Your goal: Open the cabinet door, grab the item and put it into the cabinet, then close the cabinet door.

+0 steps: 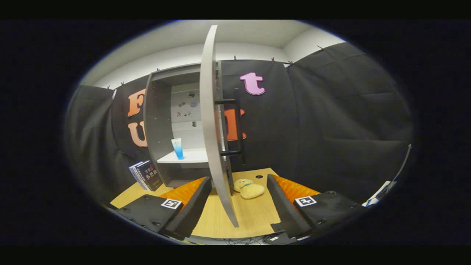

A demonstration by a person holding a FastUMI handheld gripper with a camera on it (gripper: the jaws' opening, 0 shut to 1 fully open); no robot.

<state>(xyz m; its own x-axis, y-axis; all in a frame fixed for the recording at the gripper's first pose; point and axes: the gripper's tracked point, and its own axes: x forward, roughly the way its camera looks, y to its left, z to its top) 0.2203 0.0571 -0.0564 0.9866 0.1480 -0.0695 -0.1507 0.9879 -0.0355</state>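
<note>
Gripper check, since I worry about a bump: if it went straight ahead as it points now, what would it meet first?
Most likely the open cabinet door, whose edge stands between the fingers of the open gripper. The yellow plush toy lies just right of that line. Depth is hard to judge.

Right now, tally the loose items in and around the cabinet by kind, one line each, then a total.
Tube: 1, the blue tube upright on the cabinet shelf.
Books: 2 as far as I can tell, the books leaning beside the cabinet.
Plush toy: 1, the yellow plush toy on the table, beyond the open gripper.
Total: 4
</note>
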